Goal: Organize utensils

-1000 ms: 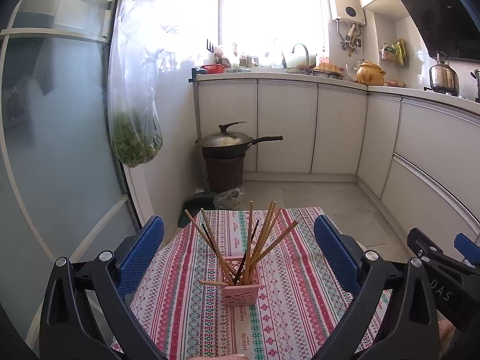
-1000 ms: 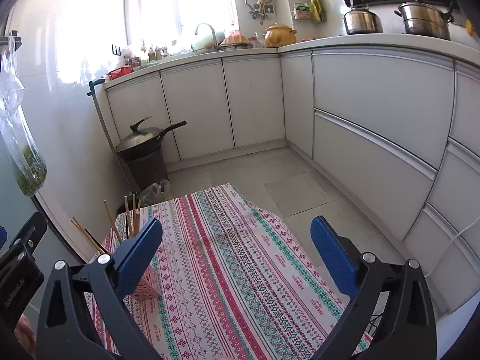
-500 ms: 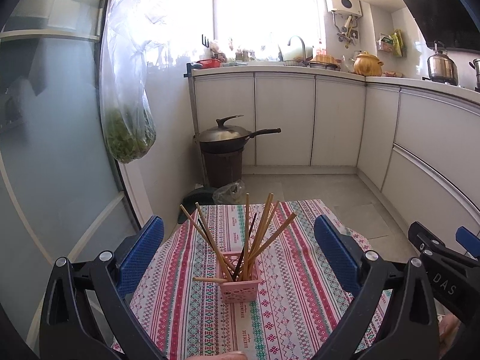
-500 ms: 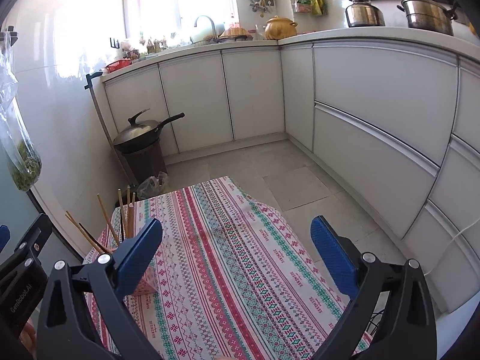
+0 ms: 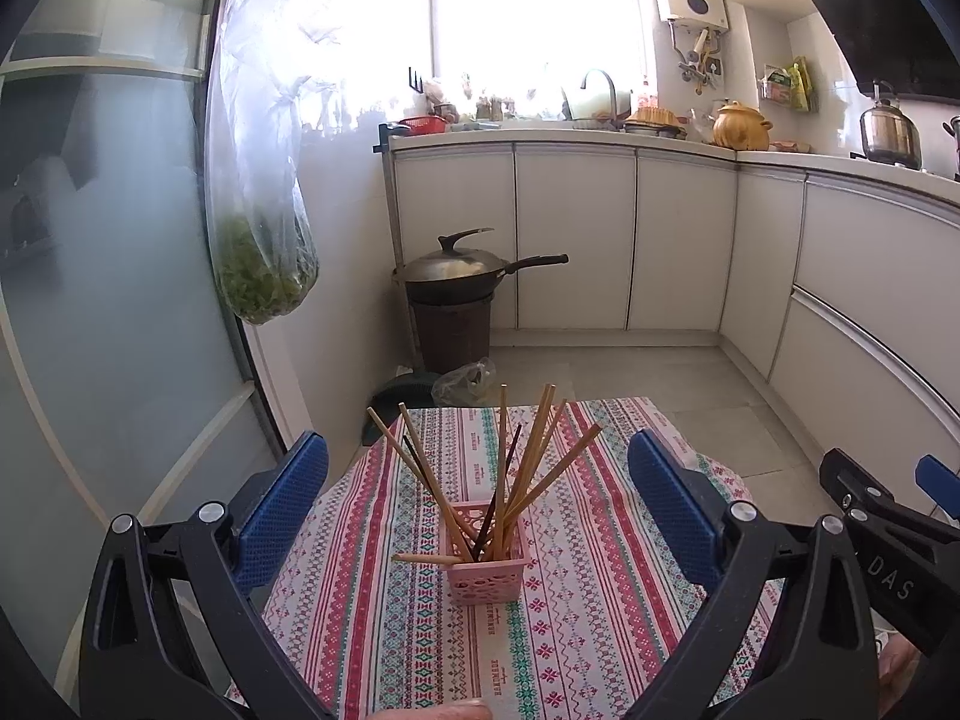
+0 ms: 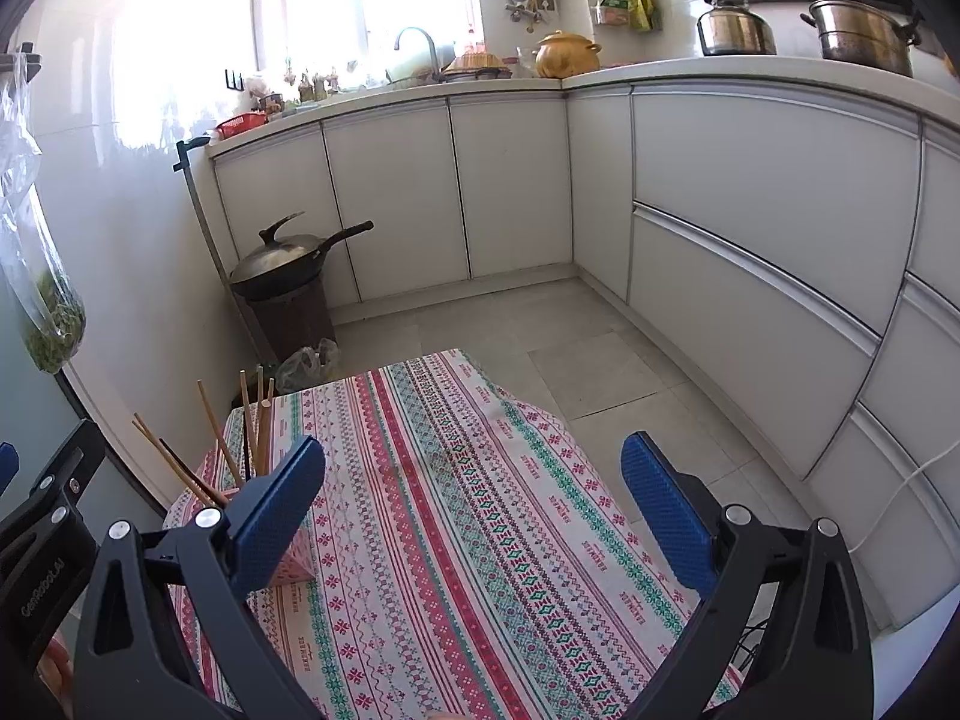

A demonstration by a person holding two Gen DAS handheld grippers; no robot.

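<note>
Both the left gripper [image 5: 477, 495] and the right gripper [image 6: 474, 495] hung over the near tabletop [image 5: 600, 600] edge, fingers spread and empty. Beyond the left one, toward the tabletop's left edge, a pink perforated basket [image 5: 489, 564] held splayed wooden chopsticks [image 5: 528, 468]. They looked light, stiff and slippery, best pinched mid-shaft.

A home kitchen: white cabinets [image 6: 510, 192] run under a sunlit window, a sink tap [image 6: 417, 48], clay pot [image 6: 567, 54] and steel kettle [image 6: 735, 30] crowding the counter.
</note>
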